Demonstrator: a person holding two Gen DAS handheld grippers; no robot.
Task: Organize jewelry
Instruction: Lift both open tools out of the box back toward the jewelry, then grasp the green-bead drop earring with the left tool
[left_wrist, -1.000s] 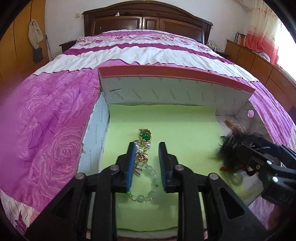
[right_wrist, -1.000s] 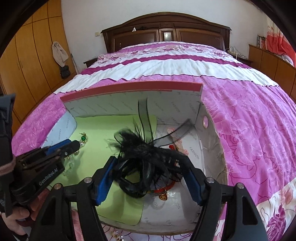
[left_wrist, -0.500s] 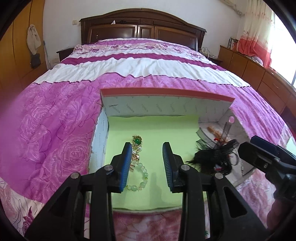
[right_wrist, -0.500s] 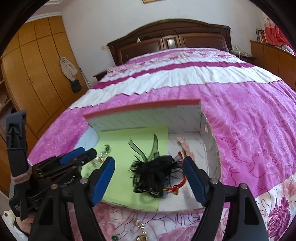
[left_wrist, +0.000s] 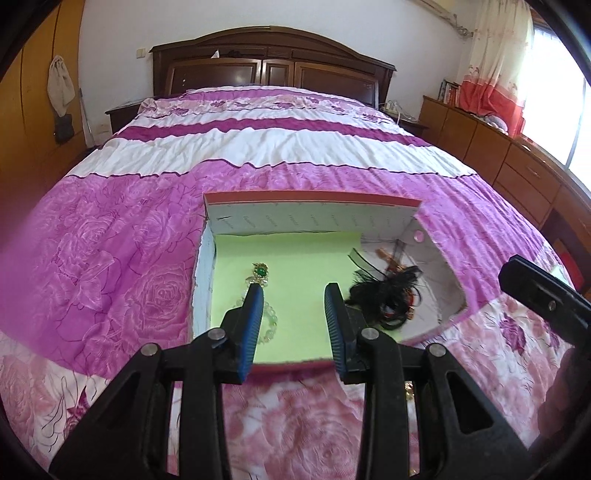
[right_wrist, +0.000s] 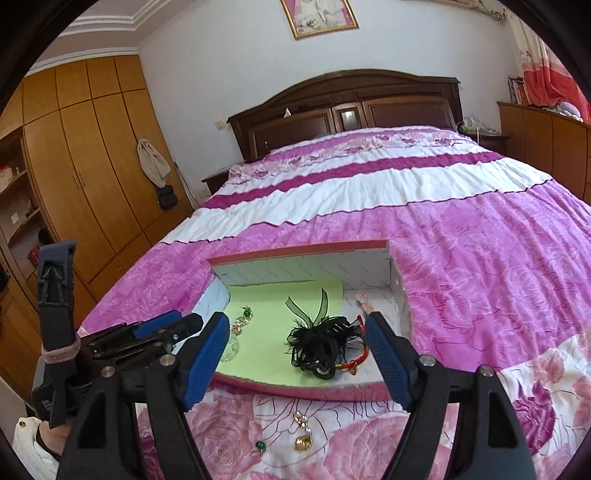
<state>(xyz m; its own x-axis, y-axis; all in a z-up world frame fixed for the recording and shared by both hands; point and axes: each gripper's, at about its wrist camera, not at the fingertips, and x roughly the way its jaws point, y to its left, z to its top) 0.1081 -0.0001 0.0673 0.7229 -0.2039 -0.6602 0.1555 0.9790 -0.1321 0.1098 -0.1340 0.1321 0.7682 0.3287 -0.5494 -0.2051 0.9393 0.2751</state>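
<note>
From where I sat, the bed (right_wrist: 461, 229) filled both views, and the open box (right_wrist: 303, 269) lay on its quilt near the middle of each frame, long side running left to right. I judged the job partly done. Inside the box, on the green liner (left_wrist: 303, 258), the black feathered hairpiece (right_wrist: 319, 345) sat right of centre with its ribbon tails pointing to the top of the frame, and a red cord bracelet (right_wrist: 356, 363) lay against its lower right edge. The beaded bracelet with the green stone (left_wrist: 260, 273) lay at the liner's left, its long axis running up the frame, stone end farthest from me (the lower beads were hidden behind a pad). Still outside, low in the right wrist view, were a gold earring (right_wrist: 303, 430) and a small green stud (right_wrist: 260, 445) on the quilt just in front of the box. Both the left gripper (left_wrist: 293, 325) and the right gripper (right_wrist: 295, 358) hung above the near edge, jaws apart and holding nothing.
</note>
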